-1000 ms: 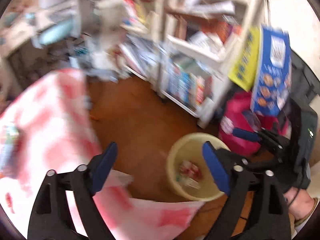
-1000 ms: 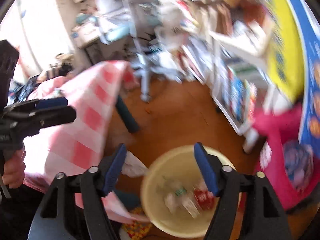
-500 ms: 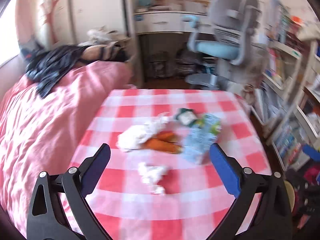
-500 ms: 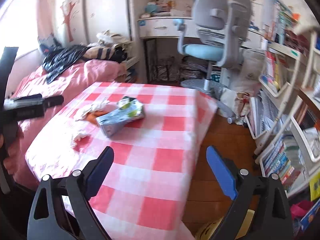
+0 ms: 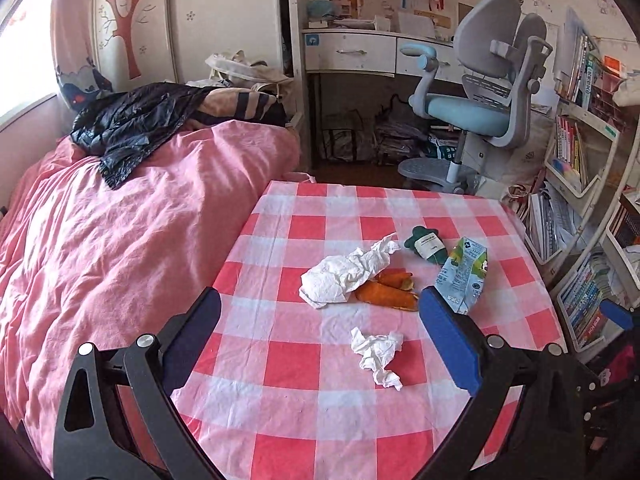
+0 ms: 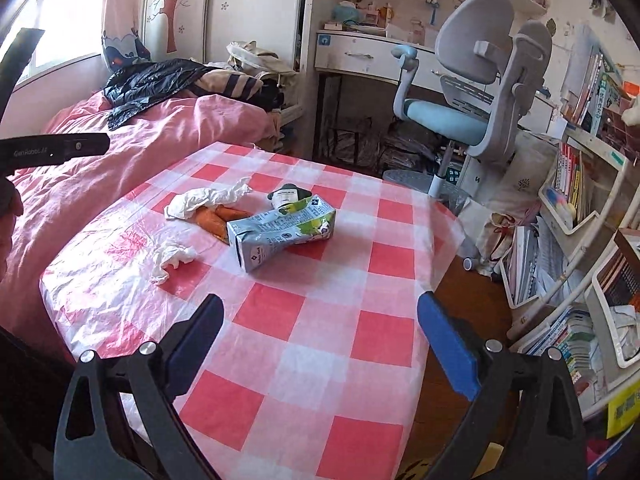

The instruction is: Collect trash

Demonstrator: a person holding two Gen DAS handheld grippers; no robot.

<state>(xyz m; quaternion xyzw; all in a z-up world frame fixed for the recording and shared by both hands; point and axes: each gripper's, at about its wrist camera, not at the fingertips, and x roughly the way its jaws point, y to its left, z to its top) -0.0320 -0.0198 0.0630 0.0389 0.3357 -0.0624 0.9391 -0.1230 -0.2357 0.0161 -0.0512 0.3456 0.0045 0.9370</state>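
Trash lies on a table under a red-and-white checked cloth (image 5: 300, 420) (image 6: 320, 360). There is a small crumpled tissue (image 5: 378, 354) (image 6: 172, 258) and a larger crumpled tissue (image 5: 344, 274) (image 6: 208, 198). Orange peel pieces (image 5: 386, 294) (image 6: 216, 218), a flattened milk carton (image 5: 464, 276) (image 6: 280, 232) and a small dark green pot (image 5: 426, 244) (image 6: 286, 196) lie there too. My left gripper (image 5: 320, 300) hangs open above the table's near side, nothing between its fingers. My right gripper (image 6: 320, 302) is over the near right part, jaws opening, empty.
A bed with a pink cover (image 5: 120, 240) and a dark jacket (image 5: 132, 128) lies against the table's left side. Behind the table stand a grey and blue desk chair (image 5: 480, 112) and a white desk (image 5: 360, 52). Crowded bookshelves (image 6: 580, 208) line the right, past a strip of wooden floor.
Both views have swung from the yellow bin on the floor up to the checked table with the trash. Both grippers' jaws now stand wider, and the motion blur is gone.
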